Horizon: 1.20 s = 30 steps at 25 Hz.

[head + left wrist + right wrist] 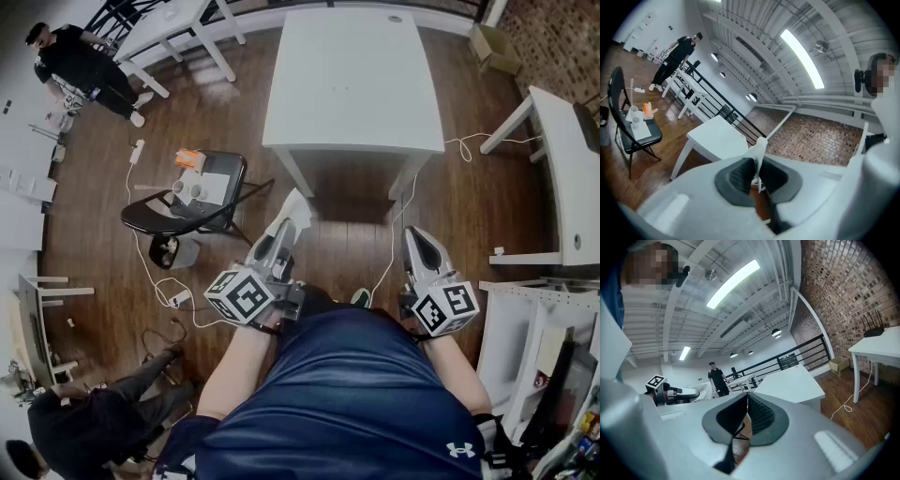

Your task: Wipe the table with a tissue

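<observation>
Tissue (296,208) in left gripper (279,236) (clamped); table (352,75) apart

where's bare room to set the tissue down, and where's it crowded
The top of the white table is bare from edge to edge, save a small round fitting by its far edge. The black chair left of it is crowded: cups, paper and an orange item fill its seat.

Head view looks steeply down over white table (352,75). Gripper views sit right behind jaws, tilted up at ceiling (754,42); all share that white table
</observation>
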Each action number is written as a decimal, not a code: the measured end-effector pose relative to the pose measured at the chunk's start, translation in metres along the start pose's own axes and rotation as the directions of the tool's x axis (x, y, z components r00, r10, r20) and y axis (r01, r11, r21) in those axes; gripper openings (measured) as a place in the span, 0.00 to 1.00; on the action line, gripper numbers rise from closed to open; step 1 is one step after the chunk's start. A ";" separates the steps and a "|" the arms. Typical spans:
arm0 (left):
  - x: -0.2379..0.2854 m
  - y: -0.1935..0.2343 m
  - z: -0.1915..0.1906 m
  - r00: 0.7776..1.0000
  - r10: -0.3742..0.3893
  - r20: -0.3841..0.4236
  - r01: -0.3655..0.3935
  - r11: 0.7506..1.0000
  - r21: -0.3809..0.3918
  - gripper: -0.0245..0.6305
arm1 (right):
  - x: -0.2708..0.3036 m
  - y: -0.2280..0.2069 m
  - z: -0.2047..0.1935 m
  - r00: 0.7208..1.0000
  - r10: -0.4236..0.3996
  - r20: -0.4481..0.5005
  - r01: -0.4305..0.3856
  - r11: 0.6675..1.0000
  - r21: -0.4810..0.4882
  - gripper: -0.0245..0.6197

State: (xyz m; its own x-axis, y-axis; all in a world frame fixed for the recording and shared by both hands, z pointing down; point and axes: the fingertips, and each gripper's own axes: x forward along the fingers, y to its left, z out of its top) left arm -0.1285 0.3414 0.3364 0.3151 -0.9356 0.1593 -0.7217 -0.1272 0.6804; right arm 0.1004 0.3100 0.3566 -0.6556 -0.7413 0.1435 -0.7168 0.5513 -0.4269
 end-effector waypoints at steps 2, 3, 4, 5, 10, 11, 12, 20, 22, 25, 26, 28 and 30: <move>0.008 0.001 -0.002 1.000 0.008 -0.005 -0.008 1.000 0.008 0.06 | 0.006 -0.011 0.003 1.000 -0.003 -0.002 0.003 1.000 0.002 0.06; 0.013 0.003 -0.003 1.000 0.014 -0.007 -0.014 1.000 0.011 0.06 | 0.009 -0.017 0.004 1.000 -0.004 -0.002 0.004 1.000 0.003 0.06; 0.017 0.006 -0.003 1.000 0.022 -0.009 -0.022 1.000 0.014 0.06 | 0.013 -0.021 0.005 1.000 -0.004 -0.001 0.004 1.000 0.003 0.06; 0.022 0.010 -0.002 0.999 0.032 -0.010 -0.032 0.999 0.016 0.06 | 0.018 -0.026 0.006 1.000 -0.004 -0.001 0.004 1.000 0.001 0.06; 0.061 0.035 0.012 0.998 0.053 -0.020 -0.053 0.999 0.009 0.06 | 0.052 -0.051 0.011 0.999 -0.030 -0.021 0.030 1.000 0.007 0.06; 0.072 0.041 0.017 0.998 0.052 -0.024 -0.052 0.999 0.009 0.06 | 0.062 -0.057 0.013 0.999 -0.039 -0.026 0.039 0.999 0.005 0.06; 0.085 0.049 0.022 0.998 0.052 -0.030 -0.051 0.999 0.010 0.06 | 0.072 -0.064 0.015 0.998 -0.050 -0.031 0.050 0.999 0.002 0.06; 0.214 0.133 0.070 0.989 0.043 -0.139 -0.034 0.997 0.065 0.06 | 0.181 -0.120 0.043 0.983 -0.167 -0.078 0.166 0.986 -0.026 0.06; 0.245 0.150 0.085 0.984 0.048 -0.174 -0.030 0.994 0.104 0.06 | 0.209 -0.133 0.052 0.977 -0.191 -0.097 0.190 0.982 -0.019 0.06; 0.280 0.177 0.098 0.970 0.089 -0.228 -0.051 0.985 0.167 0.06 | 0.244 -0.147 0.058 0.969 -0.218 -0.118 0.219 0.976 -0.001 0.06; 0.290 0.187 0.100 0.963 0.110 -0.247 -0.063 0.979 0.193 0.06 | 0.255 -0.150 0.060 0.967 -0.223 -0.123 0.226 0.974 0.008 0.06; 0.312 0.203 0.104 0.947 0.149 -0.285 -0.079 0.967 0.244 0.06 | 0.276 -0.158 0.064 0.964 -0.229 -0.134 0.235 0.972 0.024 0.06; 0.332 0.214 0.102 0.929 0.180 -0.325 -0.083 0.953 0.291 0.06 | 0.295 -0.167 0.065 0.963 -0.221 -0.156 0.229 0.973 0.036 0.06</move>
State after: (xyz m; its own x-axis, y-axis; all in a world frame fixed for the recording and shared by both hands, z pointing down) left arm -0.2419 -0.0297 0.4619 0.3628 -0.7847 0.5026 -0.8934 -0.1395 0.4269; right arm 0.0421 -0.0252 0.4119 -0.5098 -0.7759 0.3716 -0.8390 0.3527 -0.4144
